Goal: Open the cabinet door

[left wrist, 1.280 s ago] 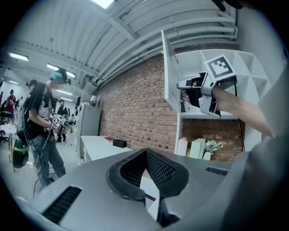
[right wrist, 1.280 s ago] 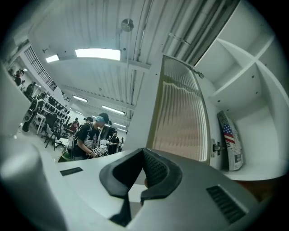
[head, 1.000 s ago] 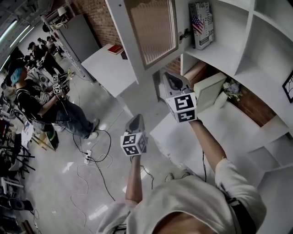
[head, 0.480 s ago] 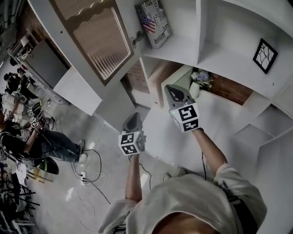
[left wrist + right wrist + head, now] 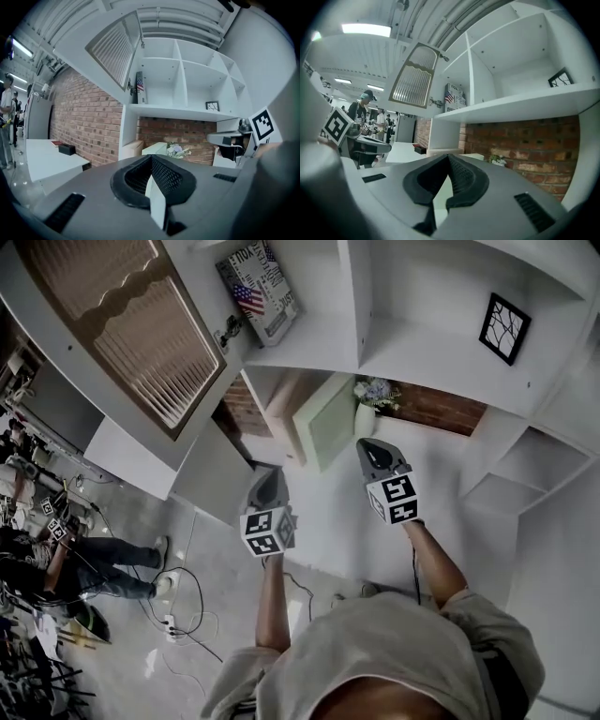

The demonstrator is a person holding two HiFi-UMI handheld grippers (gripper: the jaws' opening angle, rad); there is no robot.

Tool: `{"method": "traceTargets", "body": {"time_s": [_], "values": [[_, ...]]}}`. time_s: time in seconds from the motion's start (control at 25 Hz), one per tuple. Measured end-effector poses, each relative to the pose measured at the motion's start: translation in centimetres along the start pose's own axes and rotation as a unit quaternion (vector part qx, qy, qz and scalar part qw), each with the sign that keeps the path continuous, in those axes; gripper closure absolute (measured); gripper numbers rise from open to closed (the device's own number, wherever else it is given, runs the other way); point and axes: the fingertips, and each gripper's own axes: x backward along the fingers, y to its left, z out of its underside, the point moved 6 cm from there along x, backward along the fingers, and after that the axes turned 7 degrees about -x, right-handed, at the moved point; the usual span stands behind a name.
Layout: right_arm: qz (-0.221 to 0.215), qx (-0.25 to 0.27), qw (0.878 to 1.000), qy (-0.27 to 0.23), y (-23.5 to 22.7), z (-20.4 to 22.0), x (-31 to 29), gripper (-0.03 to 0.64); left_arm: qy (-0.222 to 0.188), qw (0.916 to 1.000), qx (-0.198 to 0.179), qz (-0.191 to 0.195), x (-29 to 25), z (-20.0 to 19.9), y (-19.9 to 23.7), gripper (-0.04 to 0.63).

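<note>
The white cabinet door [image 5: 122, 329] with its ribbed glass panel stands swung open at the upper left of the head view, a small knob [image 5: 225, 334] on its free edge. It also shows in the left gripper view as the door [image 5: 115, 51] and in the right gripper view as the door [image 5: 415, 77]. My left gripper [image 5: 270, 486] is shut and empty, below the door and apart from it. My right gripper [image 5: 377, 452] is shut too, holding nothing, in front of the lower shelf opening. Both point roughly level at the shelf unit.
The open shelves hold a flag-printed box [image 5: 258, 292] and a framed picture [image 5: 504, 327]. Below them are a small vase of flowers [image 5: 367, 399] and a pale green box [image 5: 323, 418] before a brick wall. People [image 5: 56, 554] and floor cables [image 5: 178, 587] are at the left.
Both grippers have drawn down and away from the open door; the right one left the door's lower edge and moved right. The door now sits further to the upper left.
</note>
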Motion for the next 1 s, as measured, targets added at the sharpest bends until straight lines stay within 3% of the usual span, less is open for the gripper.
{"method": "traceTargets", "body": {"time_s": [0.4,1.0], "values": [[0.036,-0.013,0.999,0.034,-2.9,3.5,2.1,0.604,0.011,0.9999,0.006,0.008,-1.0,1.2,-1.0,0.569],[0.027,-0.010,0.999,0.035,-2.2,3.6,1.2,0.604,0.019,0.9998,0.008,-0.003,-0.7,1.7,-0.3,0.569]]}}
